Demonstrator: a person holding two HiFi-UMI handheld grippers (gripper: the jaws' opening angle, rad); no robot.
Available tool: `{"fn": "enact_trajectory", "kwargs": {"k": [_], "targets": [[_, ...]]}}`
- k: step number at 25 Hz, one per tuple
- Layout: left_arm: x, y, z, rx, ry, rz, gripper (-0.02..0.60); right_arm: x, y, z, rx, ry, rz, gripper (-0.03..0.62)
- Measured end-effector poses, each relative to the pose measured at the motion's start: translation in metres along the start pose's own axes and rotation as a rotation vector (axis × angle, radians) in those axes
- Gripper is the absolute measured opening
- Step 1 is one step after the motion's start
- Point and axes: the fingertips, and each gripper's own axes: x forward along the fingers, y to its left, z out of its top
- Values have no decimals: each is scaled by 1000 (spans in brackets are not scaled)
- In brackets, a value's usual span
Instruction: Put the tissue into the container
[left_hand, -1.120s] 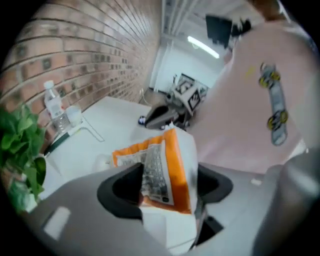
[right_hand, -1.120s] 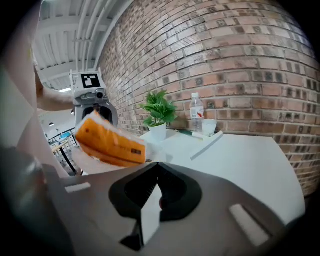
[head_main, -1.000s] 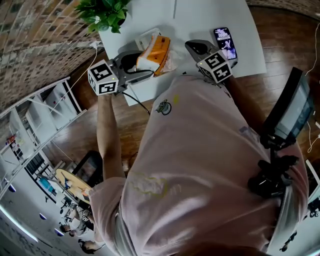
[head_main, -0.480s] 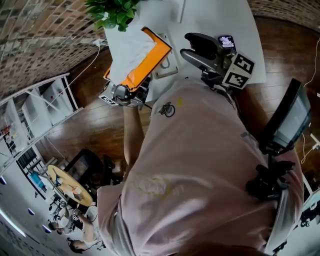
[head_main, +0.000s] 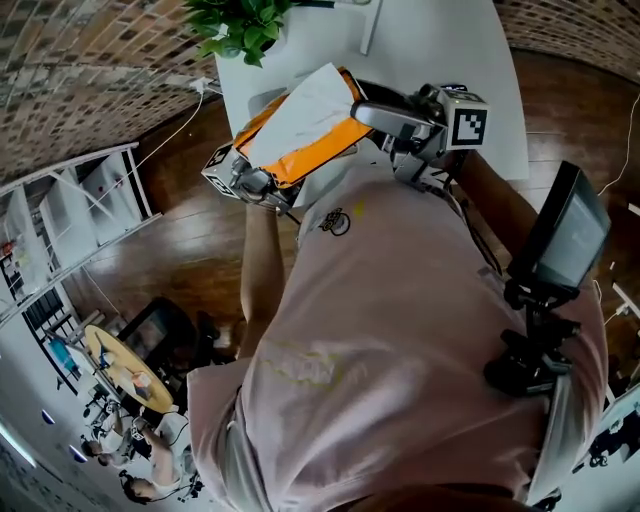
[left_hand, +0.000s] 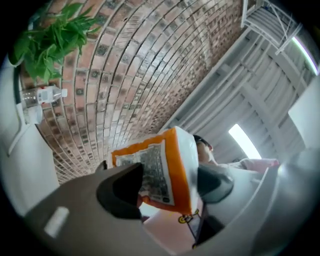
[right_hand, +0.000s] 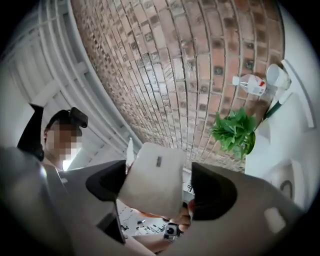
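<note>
Head view: tissue pack now aloft.

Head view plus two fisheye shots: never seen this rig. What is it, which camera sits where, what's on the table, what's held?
There is no robot here: a person holds a two-jaw gripper in each hand. The head view comes from a camera on their head and looks steeply down. Each gripper view comes from a camera riding on that gripper and looks along its jaws. The left gripper is clamped on an orange and white tissue pack, held up over the white table. The right gripper has just been opening its jaws. The pack's white end sits between them but is not gripped. A potted plant stands on the table.
</note>
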Motion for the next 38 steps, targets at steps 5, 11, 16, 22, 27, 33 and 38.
{"fn": "enact_trajectory", "kwargs": {"k": [5,11,16,22,27,33,38], "targets": [[3,9,-7,0,47,49,328,-10,3,0,-42,35,4,305],[-11,7,-30,77,141,269,221,-40,3,-4,-9,99,-25,302],[-89,-49,2,206,-225,371,49,-66,-8,16,-11,229,-33,301],[-138,-129,-32,458,-371,633,35,-24,-94,2,-43,672,-97,301],[-193,-196,-113,560,-622,804,2,7,-176,-77,-116,1107,-114,301],[-224,-229,-178,567,-921,859,2,13,-228,-136,-223,1338,-110,308],[-228,-214,-168,529,-906,884,2,28,-256,-122,-531,1316,-163,318]]}}
